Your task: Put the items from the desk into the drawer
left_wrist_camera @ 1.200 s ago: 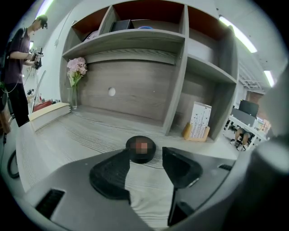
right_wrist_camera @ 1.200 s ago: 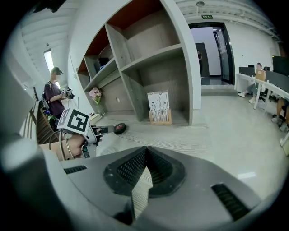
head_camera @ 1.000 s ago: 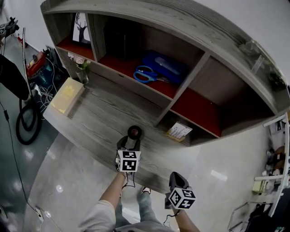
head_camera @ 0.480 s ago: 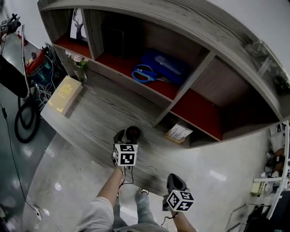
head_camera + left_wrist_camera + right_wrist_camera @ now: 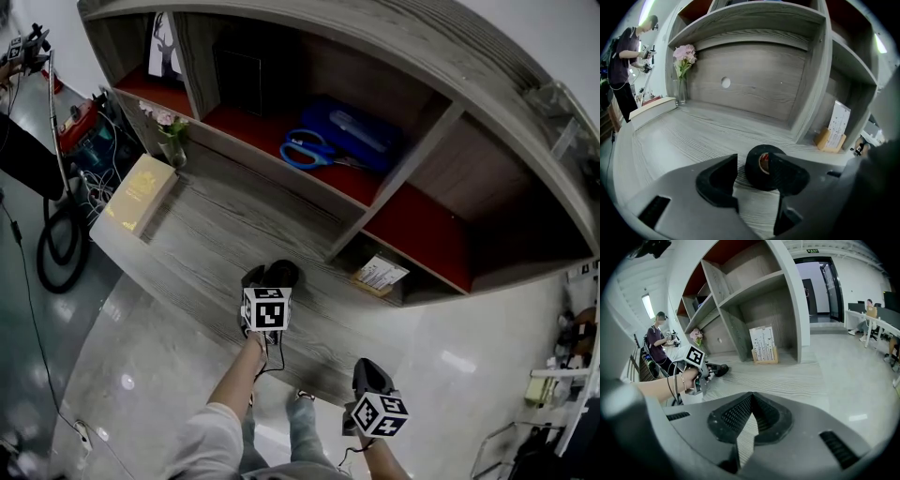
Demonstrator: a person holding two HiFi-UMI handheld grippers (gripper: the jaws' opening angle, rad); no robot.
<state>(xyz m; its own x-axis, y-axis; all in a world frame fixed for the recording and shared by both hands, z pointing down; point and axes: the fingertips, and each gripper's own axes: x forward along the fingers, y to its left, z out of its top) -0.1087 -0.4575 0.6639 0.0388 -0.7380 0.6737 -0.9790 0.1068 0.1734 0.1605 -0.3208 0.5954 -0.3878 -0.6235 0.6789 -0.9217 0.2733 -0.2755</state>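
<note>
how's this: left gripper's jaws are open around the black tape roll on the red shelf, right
No, the black tape roll sits on the desk top, not the red shelf; the left gripper view shows the left gripper open around it.

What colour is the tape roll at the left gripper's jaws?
Black, with a reddish core; the tape roll shows best in the left gripper view.

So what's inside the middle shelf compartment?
Blue-handled scissors lie on its red floor, a blue case behind them, a dark box at its left. The back corner behind the box is hidden.
</note>
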